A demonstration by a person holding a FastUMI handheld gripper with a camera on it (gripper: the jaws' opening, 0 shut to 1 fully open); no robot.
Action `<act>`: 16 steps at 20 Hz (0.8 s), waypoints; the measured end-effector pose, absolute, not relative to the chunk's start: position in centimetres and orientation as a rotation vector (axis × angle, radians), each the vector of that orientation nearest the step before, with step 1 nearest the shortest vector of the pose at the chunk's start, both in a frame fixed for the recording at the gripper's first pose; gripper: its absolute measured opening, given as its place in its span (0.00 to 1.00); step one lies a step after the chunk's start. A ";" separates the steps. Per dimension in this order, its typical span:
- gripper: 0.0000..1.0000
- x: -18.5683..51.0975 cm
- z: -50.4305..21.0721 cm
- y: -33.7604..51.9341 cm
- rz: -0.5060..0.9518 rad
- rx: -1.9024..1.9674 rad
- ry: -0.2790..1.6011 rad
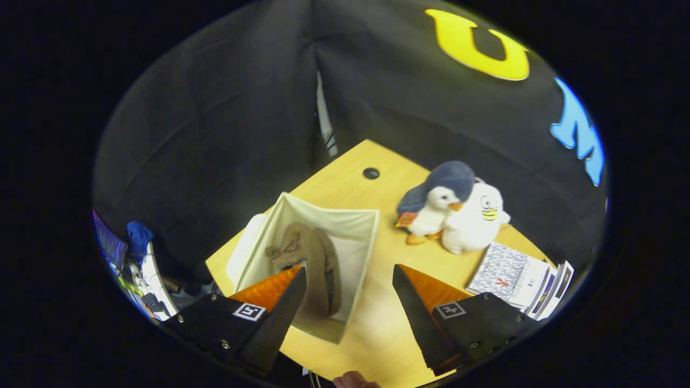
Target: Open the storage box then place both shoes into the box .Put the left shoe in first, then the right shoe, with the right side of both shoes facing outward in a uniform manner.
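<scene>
A cream fabric storage box stands open on the wooden table. Inside it lie brown shoes, set on their sides and close together; I cannot tell them apart clearly. My gripper hangs above the table, open, with nothing between its fingers. Its left finger overlaps the box's near left corner, and the right finger is over bare table to the right of the box. A white lid-like piece lies against the box's left side.
Two plush toys, a blue-and-white penguin and a white duck, sit beyond the right finger. A stack of booklets lies to the right. A dark cable hole marks the table's far corner. Part of a hand shows below.
</scene>
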State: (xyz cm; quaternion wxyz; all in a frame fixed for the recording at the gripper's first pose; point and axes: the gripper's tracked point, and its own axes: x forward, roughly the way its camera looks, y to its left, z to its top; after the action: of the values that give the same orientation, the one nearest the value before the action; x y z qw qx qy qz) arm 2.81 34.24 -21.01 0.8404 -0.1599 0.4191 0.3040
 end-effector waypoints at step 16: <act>0.98 2.3 -1.7 13.0 0.120 -0.011 0.148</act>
State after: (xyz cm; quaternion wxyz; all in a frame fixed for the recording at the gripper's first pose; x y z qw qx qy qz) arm 2.25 13.02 -1.65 0.9955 -0.0055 0.0737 0.0598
